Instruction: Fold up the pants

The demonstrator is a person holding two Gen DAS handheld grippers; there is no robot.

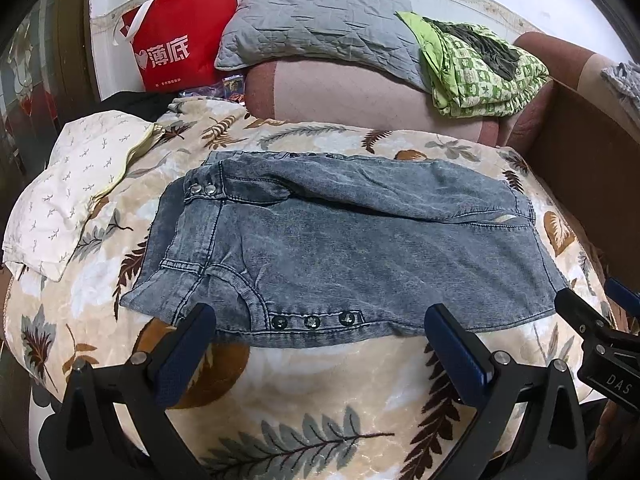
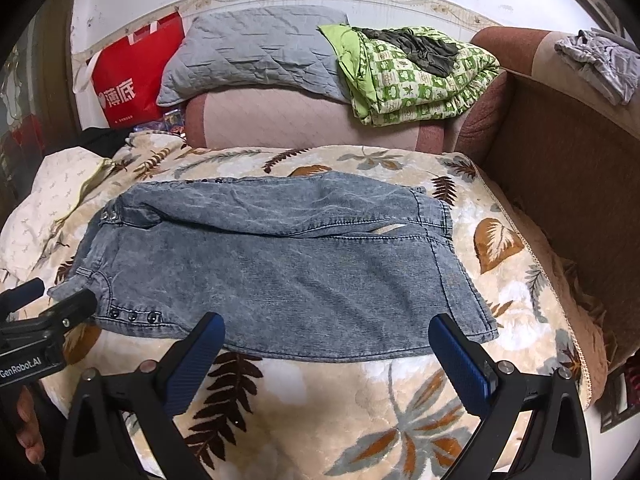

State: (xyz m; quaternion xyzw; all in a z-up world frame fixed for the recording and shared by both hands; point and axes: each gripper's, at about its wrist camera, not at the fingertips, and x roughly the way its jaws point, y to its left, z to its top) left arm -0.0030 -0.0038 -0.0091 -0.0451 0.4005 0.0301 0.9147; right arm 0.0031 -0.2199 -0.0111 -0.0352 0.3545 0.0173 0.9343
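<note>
Pants point(image 1: 344, 248) lie flat on the leaf-print blanket point(image 1: 320, 392), folded lengthwise, waistband left, hems right. Left gripper point(image 1: 320, 332) and right gripper point(image 2: 328, 338) both hang spread wide and empty at the near edge, apart from the denim. Likely the crosswise fold comes next: each must pinch an end layer cleanly.

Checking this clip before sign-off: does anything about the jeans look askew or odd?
Slightly. The jeans lie folded on the blanket, but the far layer is rumpled and a pale gap shows between the layers near the hem. Both grippers are open, clear of the cloth.
</note>
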